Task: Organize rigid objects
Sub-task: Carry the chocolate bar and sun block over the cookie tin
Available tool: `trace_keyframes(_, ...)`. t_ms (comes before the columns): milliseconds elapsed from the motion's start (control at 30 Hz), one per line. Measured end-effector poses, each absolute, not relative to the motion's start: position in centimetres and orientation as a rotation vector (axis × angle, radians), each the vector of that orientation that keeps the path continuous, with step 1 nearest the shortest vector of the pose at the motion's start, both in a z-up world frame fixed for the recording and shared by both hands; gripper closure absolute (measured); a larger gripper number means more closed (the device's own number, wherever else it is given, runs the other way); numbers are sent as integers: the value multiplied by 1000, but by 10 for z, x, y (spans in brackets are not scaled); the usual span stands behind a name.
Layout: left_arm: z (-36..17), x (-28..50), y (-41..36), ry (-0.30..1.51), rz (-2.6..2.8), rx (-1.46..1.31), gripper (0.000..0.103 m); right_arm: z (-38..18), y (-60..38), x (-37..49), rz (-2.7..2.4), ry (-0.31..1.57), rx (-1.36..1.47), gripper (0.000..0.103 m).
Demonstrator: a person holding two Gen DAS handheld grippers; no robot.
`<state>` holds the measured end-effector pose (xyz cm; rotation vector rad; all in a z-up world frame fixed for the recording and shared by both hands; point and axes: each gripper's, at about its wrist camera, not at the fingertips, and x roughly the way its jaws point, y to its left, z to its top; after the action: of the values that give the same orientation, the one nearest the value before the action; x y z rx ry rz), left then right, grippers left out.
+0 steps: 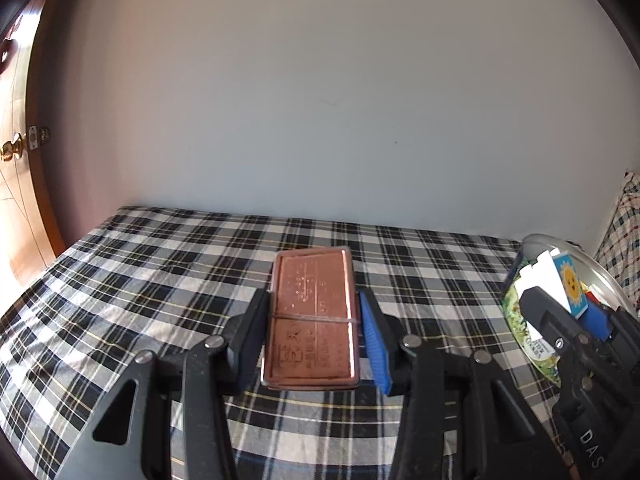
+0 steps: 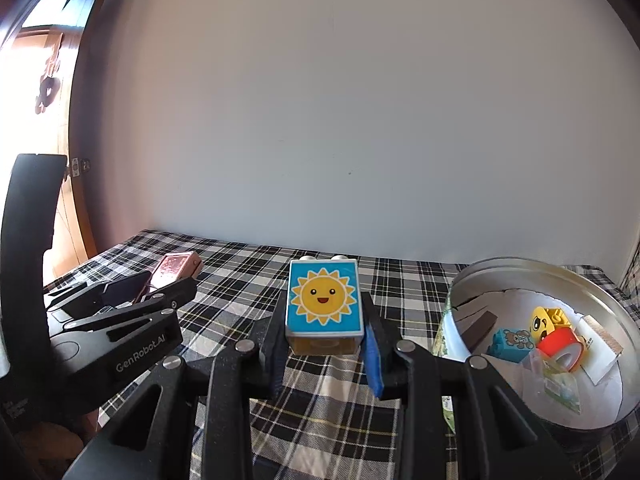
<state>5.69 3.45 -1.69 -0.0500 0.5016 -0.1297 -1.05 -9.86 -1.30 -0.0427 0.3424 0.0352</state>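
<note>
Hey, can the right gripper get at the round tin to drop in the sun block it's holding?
Probably yes. The right gripper holds the sun block, and the round tin sits open just to its right, with nothing between them. Toys cover only part of the floor.

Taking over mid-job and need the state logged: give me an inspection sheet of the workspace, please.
Surface: plaid cloth, flat, running to the wall.
Job's things: copper tin with a band round it, in the left gripper; sun block in the right gripper; round tin open, at right.
Clutter: inside the round tin, a teddy block, a yellow face block, a red piece, papers.
Grippers: left gripper shut on the copper tin; right gripper shut on the sun block.
Cables: nothing seen.
Surroundings: bare wall; wooden door with brass knob at left.
</note>
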Motion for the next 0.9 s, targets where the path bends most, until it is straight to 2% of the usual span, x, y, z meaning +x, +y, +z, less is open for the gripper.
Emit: trace_keyframes(900, -15, 43, -24, 496, -212, -20, 58, -7, -150, -46, 19, 291, -109, 69)
